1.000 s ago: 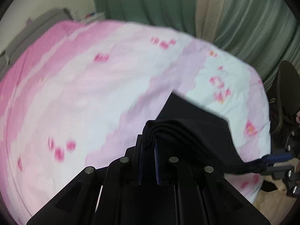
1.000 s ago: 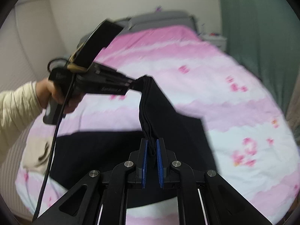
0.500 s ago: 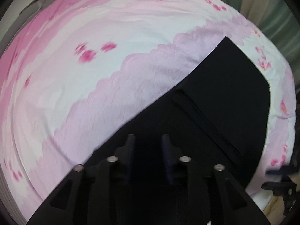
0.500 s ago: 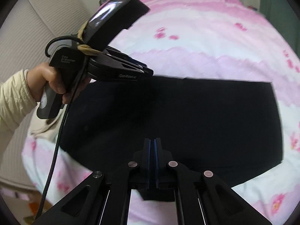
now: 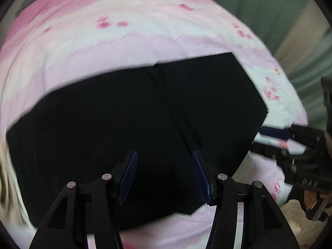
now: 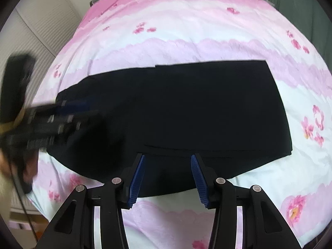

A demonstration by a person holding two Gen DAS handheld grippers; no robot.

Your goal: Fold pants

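Observation:
The black pants (image 5: 145,116) lie folded flat in a wide rectangle on the pink bed; they also show in the right wrist view (image 6: 197,103). My left gripper (image 5: 164,157) is open and empty just above the near part of the pants. It appears blurred at the left of the right wrist view (image 6: 68,112). My right gripper (image 6: 167,159) is open and empty over the near edge of the pants. It also shows at the right of the left wrist view (image 5: 269,139).
The pink and white flowered bedspread (image 6: 186,25) covers the bed all around the pants. Green curtains (image 5: 259,10) hang behind the bed. A white slatted door (image 6: 31,37) stands at the left. Beige cloth (image 5: 294,213) lies off the bed's near right corner.
Both grippers carried a fold of the pants over and laid it flat, then opened and let go. The pants now lie as one flat rectangle.

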